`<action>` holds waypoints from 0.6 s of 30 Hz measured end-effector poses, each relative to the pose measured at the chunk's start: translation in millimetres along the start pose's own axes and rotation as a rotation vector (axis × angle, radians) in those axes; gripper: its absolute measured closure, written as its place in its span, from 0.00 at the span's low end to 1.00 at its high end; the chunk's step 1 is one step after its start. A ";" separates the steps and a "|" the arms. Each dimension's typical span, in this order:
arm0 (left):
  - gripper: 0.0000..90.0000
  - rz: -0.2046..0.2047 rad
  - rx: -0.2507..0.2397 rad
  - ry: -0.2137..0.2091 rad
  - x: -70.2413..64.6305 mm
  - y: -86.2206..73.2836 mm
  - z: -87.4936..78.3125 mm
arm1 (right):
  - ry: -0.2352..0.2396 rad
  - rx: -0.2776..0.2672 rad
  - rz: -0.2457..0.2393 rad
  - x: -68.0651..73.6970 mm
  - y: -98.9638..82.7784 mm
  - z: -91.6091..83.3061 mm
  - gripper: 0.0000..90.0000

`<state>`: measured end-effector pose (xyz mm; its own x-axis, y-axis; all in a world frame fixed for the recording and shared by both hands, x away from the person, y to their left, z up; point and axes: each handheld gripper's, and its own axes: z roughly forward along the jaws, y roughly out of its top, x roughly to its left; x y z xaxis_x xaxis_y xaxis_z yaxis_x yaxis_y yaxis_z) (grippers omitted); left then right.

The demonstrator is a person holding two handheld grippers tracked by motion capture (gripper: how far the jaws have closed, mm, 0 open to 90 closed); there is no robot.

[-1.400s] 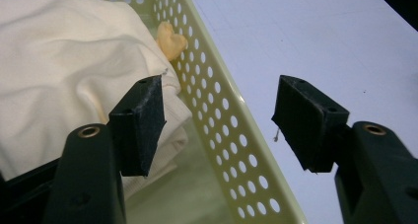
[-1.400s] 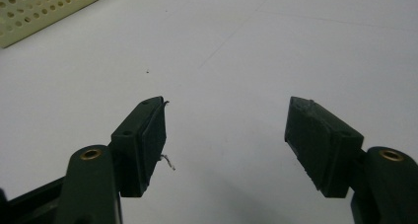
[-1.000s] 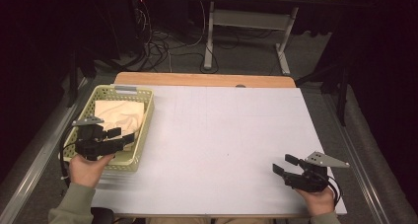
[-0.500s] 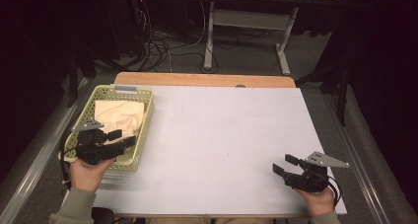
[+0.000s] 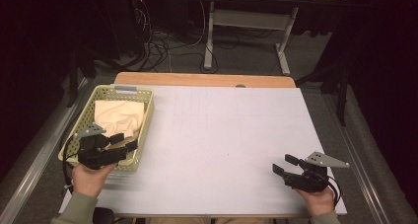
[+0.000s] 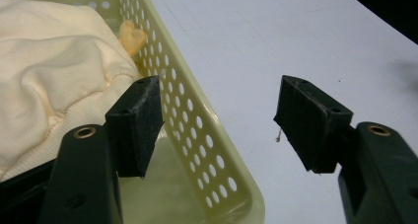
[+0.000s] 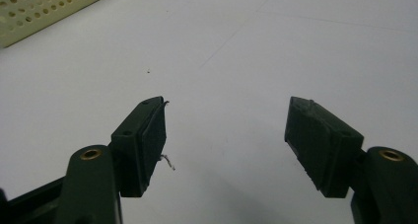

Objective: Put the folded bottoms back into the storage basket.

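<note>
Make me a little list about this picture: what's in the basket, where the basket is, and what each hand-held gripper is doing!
basket: pale green, holed sides, at the table's left edge
in the basket: a crumpled cream cloth
table: white top
left hand-held gripper: jaws open, astride the basket's near wall, one jaw inside by the cloth, one outside; nothing gripped
right hand-held gripper: jaws open, low over the table at its near right, holding nothing
</note>
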<state>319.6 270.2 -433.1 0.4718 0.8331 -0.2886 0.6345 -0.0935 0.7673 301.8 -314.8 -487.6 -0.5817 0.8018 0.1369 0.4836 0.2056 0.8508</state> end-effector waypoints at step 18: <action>0.36 0.019 -0.019 -0.012 -7.3 -11.5 2.1 | 0.002 -0.001 -0.004 0.3 0.0 0.0 0.36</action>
<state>310.1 264.1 -441.0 0.4908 0.8248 -0.2807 0.6138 -0.0986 0.7833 301.7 -314.6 -487.5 -0.5848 0.7999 0.1344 0.4806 0.2083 0.8519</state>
